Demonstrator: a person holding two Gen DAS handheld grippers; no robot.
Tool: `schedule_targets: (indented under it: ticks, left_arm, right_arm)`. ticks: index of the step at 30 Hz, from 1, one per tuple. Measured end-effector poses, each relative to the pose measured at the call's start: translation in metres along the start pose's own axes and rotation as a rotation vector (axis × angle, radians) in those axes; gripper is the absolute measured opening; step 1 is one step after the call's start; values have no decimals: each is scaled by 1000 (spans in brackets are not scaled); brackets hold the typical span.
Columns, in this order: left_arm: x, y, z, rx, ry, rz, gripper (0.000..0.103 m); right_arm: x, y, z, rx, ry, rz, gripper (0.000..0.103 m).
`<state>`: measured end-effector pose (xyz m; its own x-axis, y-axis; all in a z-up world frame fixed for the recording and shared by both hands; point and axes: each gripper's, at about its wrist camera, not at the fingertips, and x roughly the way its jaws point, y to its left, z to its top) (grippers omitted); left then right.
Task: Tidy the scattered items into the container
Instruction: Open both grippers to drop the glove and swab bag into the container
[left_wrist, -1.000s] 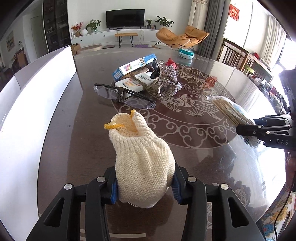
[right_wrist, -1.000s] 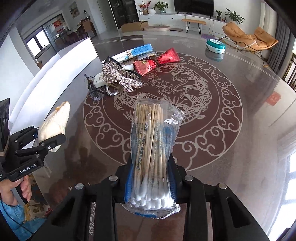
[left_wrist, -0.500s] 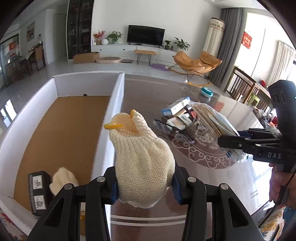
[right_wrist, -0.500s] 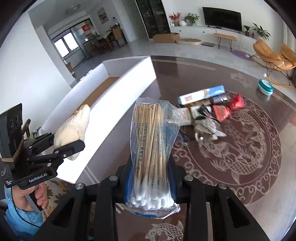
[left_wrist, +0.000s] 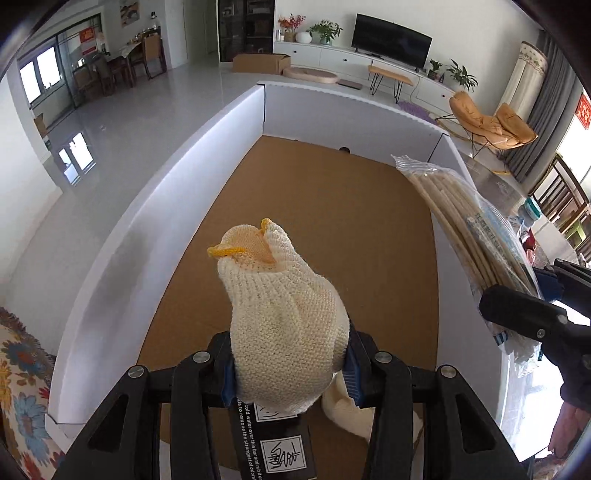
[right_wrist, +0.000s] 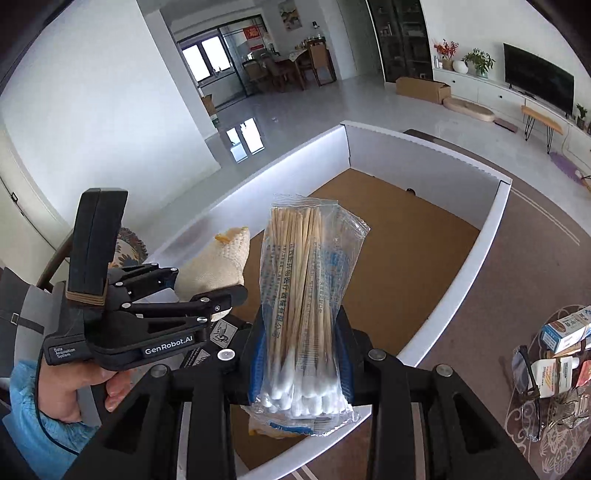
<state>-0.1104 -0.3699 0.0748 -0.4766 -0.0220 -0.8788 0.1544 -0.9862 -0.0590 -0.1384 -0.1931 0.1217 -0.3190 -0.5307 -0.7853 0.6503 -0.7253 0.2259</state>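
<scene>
My left gripper (left_wrist: 290, 369) is shut on a rolled cream knitted glove (left_wrist: 284, 325) with a yellow cuff, held above the near end of the white container (left_wrist: 177, 177) with a brown cardboard floor. My right gripper (right_wrist: 301, 363) is shut on a clear bag of cotton swabs (right_wrist: 306, 295), also over the container (right_wrist: 491, 229). In the right wrist view the left gripper (right_wrist: 221, 299) with the glove (right_wrist: 214, 266) sits at the left. The swab bag (left_wrist: 476, 229) and right gripper (left_wrist: 524, 299) show at the right of the left wrist view.
Inside the container, under my left gripper, lie a black box (left_wrist: 273, 446) with white print and another cream glove (left_wrist: 354, 413). Boxes (right_wrist: 565, 328), glasses (right_wrist: 528, 380) and other small items remain on the brown patterned table (right_wrist: 498, 314) to the right. A hand (right_wrist: 74, 387) holds the left gripper.
Both grippers have swung left from over the table to above the open container, each still holding its item. The scattered pile has slid out to the right edge of view.
</scene>
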Motion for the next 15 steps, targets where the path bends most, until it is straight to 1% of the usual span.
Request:
schedule_targets:
  ticks: [4,6,7,8,9,11,12,13,15]
  left_arm:
    - [21,-1,5,15,63,16,45]
    - [27,-1,7,16,88,11,45]
    - [28,-3,7,26,92,16,46]
    - [29,-5,6,39,101,34,48]
    - [31,-7,6,48,116,52,50]
    - [33,-12,5,62,132,90,55]
    - [33,-12,5,61,129,96,59]
    - [31,-12,5,61,122,104,67]
    - [27,-15,5,58,96,140,79]
  right_arm:
    - [31,1,-1,-13,38,-41,33]
    - [41,-1,-1,-12,46,-39,34]
    - [46,0,-1,-11,49,-38,36]
    - [51,-1,-1,-9,58,-39,40]
    - [55,-1,-1,-4,65,-42,57]
    - [55,-1,-1,3,48,-45,77]
    - [53,-1,-1,3,41,-45,78]
    - [50,-3,-1,9,34,-42,78]
    - [38,-7,-4,24,4,-39,79]
